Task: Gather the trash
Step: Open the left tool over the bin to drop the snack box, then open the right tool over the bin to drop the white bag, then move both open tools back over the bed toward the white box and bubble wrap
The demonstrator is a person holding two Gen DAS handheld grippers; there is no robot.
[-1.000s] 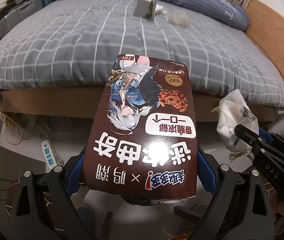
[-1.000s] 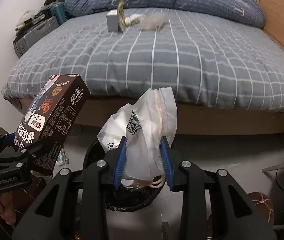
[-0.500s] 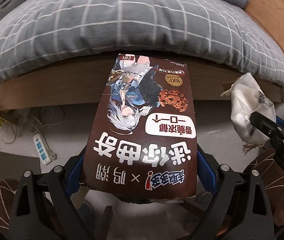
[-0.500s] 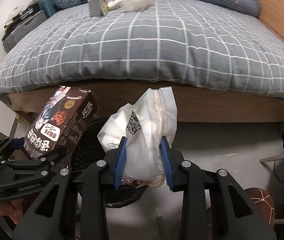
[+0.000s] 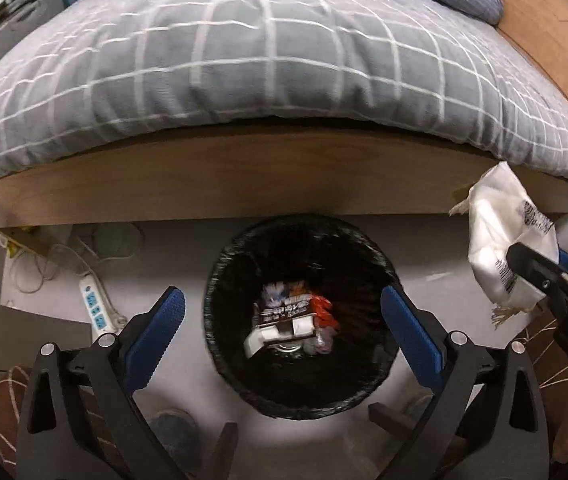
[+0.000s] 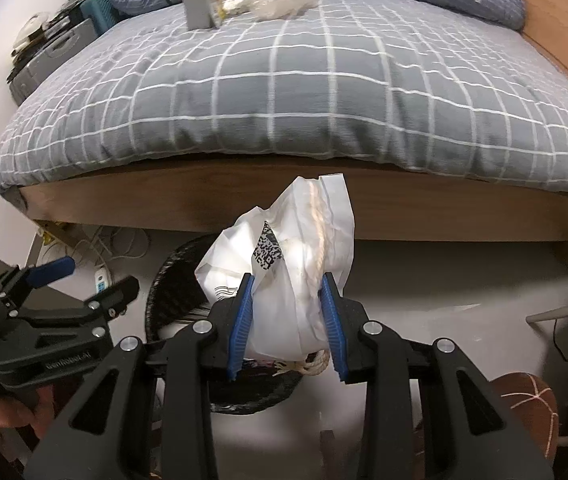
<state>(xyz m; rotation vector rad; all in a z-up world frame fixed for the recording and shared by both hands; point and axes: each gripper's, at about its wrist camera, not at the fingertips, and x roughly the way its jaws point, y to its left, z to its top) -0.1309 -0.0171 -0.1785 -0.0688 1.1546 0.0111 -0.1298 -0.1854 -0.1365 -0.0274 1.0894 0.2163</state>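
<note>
The left gripper (image 5: 281,322) was hanging right over the black-lined trash bin (image 5: 380,264), its blue fingers (image 5: 155,332) spread wide with nothing between them. Down in the bin sat a brown snack box (image 5: 284,314) on top of some red wrappers (blurry, so I couldn't say much more than that).

The right gripper (image 6: 287,320) was the one to worry about. Its fingers were clamped on a crumpled white paper bag (image 6: 284,248) with a rope handle dangling underneath, and from the left camera that bag (image 5: 504,248) sat off to the right of the bin, not above the opening. From its own camera the bag covered the right part of the rim (image 6: 163,280), so it was hard to judge how well it lined up.

What could have gone wrong, as I read it:

- Letting go there would probably have dropped the bag on the floor beside the bin, or on the rim, where it could tip out.
- The bag looked light and puffy, so it might have drifted or caught on a finger pad instead of falling clean.
- That loose rope could have snagged on the fingers or on the bin liner and dragged it.
- Both grippers were close together near the bin, so swinging the right one in could have bumped the left.

More trash was lying up on the bed (image 6: 324,92): a small grey box (image 6: 196,10) and a clear plastic wrapper (image 6: 279,0).
</note>
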